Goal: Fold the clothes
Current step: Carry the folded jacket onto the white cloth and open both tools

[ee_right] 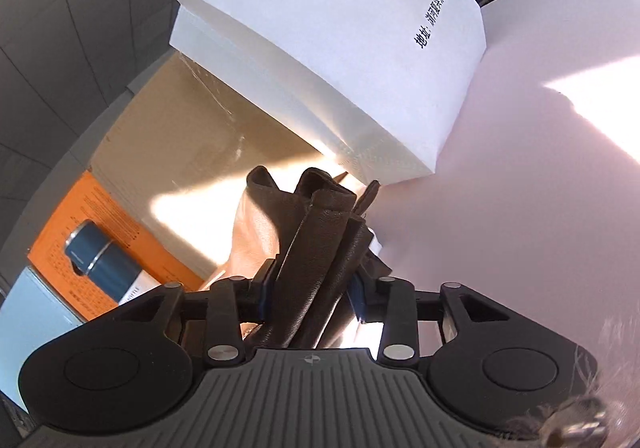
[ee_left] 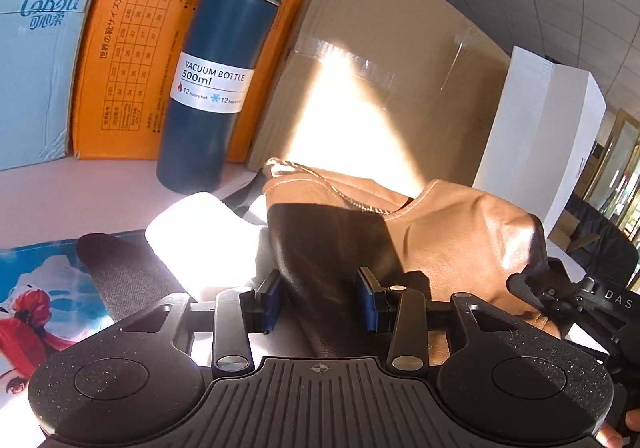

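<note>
The left gripper (ee_left: 322, 298) held a fold of the brown leather garment (ee_left: 452, 244), its blue-padded fingers (ee_left: 369, 302) pressed against the dark, shaded side of the material that ran between them. The garment was lifted off the pale pink table (ee_left: 80, 200) and hung in front of the big cardboard box (ee_left: 400, 60), part of it in bright sun and part in shadow, with a stitched edge and a thin cord showing at its top. The right gripper (ee_right: 310, 298) pinched a bunched, rolled portion of the same garment (ee_right: 320, 248), the dark folds standing up between its jaws and reaching toward the cardboard box (ee_right: 168, 152).

Left of the cardboard box, an orange box (ee_left: 120, 68) printed with a size chart leaned upright, and a dark blue vacuum bottle (ee_left: 224, 60) stood in front of it. Further left of that sat a light blue package (ee_left: 32, 68). Right of the cardboard box stood a white paper bag (ee_right: 340, 48) with black lettering. Below the bottle a white cloth (ee_left: 192, 232) lay on the table in glare, beside a dark mat (ee_left: 128, 280) and a colourful cartoon print (ee_left: 40, 308)
</note>
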Motion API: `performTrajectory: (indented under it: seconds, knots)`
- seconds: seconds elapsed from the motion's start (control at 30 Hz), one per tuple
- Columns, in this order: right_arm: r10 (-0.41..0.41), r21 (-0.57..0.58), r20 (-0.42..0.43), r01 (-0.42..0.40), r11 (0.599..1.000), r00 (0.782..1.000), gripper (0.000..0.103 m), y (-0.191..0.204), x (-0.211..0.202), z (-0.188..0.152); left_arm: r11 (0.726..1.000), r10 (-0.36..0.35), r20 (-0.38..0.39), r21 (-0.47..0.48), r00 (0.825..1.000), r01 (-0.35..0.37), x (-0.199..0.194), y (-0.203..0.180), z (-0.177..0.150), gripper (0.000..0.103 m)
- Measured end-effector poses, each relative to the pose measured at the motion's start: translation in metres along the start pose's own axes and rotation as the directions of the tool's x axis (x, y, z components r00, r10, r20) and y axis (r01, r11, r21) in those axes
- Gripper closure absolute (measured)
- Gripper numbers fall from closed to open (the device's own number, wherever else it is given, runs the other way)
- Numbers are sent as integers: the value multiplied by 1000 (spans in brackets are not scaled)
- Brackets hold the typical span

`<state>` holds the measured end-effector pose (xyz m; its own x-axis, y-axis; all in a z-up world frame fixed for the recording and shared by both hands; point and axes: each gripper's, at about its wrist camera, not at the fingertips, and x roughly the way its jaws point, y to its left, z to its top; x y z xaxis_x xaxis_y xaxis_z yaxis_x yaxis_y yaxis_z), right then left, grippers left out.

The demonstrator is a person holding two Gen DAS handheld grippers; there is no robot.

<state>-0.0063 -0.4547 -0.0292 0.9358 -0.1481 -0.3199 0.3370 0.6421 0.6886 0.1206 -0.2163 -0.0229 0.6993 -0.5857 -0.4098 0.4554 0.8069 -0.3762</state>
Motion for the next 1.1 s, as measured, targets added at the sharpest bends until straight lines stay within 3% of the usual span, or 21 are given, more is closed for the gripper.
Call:
performTrajectory:
  seconds: [0.1, 0.13, 0.2, 0.47, 0.8, 0.97, 1.1]
  knots:
    - [-41, 14, -29, 41, 999, 999, 50, -6, 8, -1, 1000, 22, 3, 11, 1000, -23, -7, -2, 0, 46]
    - [-47, 16, -28, 48, 999, 998, 47, -8, 8, -1, 999, 30, 4, 14, 1000, -30, -9, -3, 0, 32]
    - [-63, 6, -20, 63, 998, 998, 38, -8, 9, -1, 999, 44, 10, 22, 999, -44, -15, -5, 0, 15]
    - [-87, -10, 20, 87, 996, 996, 18, -7, 10, 2, 998, 3, 40, 56, 999, -5, -81, 1, -6, 5]
    - [-117, 44, 116, 113, 993, 986, 12, -11, -3, 2, 994, -37, 89, 106, 995, 28, -169, 31, -12, 1]
    - [-183, 56, 166, 176, 983, 969, 6, -9, -9, 0, 994, -48, 142, 107, 989, 33, -206, 52, -13, 0]
    - [-283, 43, 192, 280, 959, 940, 3, 2, -19, -5, 995, -29, 176, 100, 984, 12, -221, 70, -14, 0]
